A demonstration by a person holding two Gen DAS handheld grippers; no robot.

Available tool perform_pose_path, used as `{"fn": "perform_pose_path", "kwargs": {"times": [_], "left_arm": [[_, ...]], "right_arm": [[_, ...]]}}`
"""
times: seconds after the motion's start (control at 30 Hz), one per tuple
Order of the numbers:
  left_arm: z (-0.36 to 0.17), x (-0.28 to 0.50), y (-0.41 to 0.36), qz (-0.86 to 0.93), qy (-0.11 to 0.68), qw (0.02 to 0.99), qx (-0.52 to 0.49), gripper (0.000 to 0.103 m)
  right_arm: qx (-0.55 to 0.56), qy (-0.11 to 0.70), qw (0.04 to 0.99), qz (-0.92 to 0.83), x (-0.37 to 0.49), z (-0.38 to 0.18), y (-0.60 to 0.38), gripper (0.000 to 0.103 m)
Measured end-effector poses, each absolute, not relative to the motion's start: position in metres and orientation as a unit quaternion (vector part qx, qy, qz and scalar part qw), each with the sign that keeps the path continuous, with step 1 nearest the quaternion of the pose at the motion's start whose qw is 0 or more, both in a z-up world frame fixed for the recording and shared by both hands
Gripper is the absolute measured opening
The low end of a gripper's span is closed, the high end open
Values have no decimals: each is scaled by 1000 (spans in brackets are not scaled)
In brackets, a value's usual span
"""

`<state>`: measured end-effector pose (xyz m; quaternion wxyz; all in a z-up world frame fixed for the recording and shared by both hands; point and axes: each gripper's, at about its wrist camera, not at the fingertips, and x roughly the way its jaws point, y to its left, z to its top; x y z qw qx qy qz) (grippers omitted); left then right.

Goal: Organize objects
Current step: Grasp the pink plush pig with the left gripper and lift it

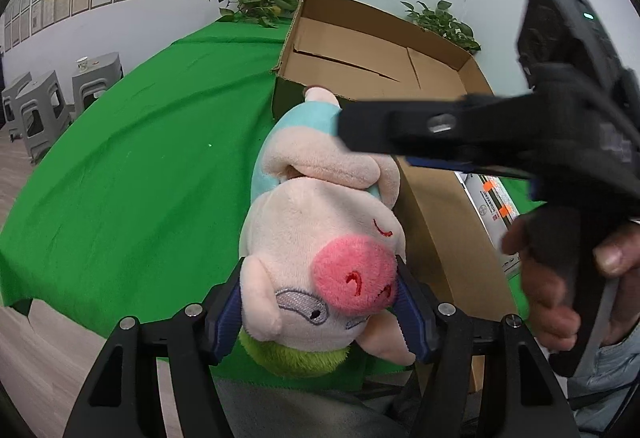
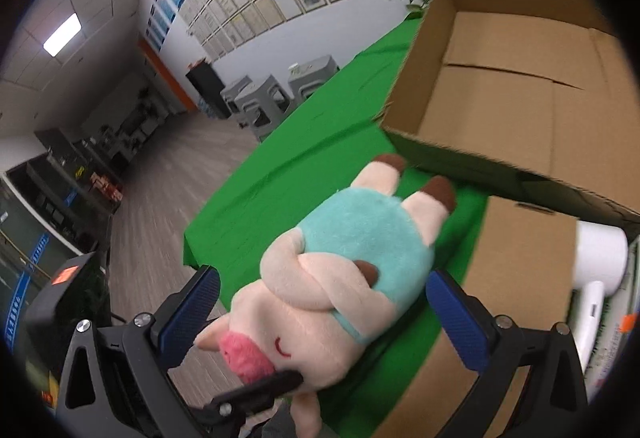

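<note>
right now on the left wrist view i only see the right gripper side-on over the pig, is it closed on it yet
Observer: No. The right wrist view shows the right gripper open, its blue pads spread to either side of the plush pig.
Operator: where do the feet point
Observer: The brown-tipped feet point toward the near wall of the cardboard box.
Operator: anything past the flat cardboard on the right
Observer: A white appliance, possibly a hair dryer, lies beside it.
</note>
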<state>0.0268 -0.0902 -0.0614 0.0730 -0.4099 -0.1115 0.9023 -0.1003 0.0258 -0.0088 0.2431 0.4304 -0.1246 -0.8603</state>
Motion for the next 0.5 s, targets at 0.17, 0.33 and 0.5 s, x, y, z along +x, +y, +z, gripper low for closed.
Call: {"fn": "perform_pose_path", "kwargs": {"times": [0.17, 0.33, 0.5], "left_arm": [[-60, 33, -89, 905, -113, 73, -403, 63], [-60, 40, -86, 912, -108, 85, -386, 60], [-58, 42, -80, 917, -96, 86, -377, 55]], "right_arm": [[467, -102, 217, -851, -105, -26, 8, 103], [462, -69, 191, -863, -102, -27, -4, 102], [449, -54, 183, -873, -92, -27, -10, 85]]}}
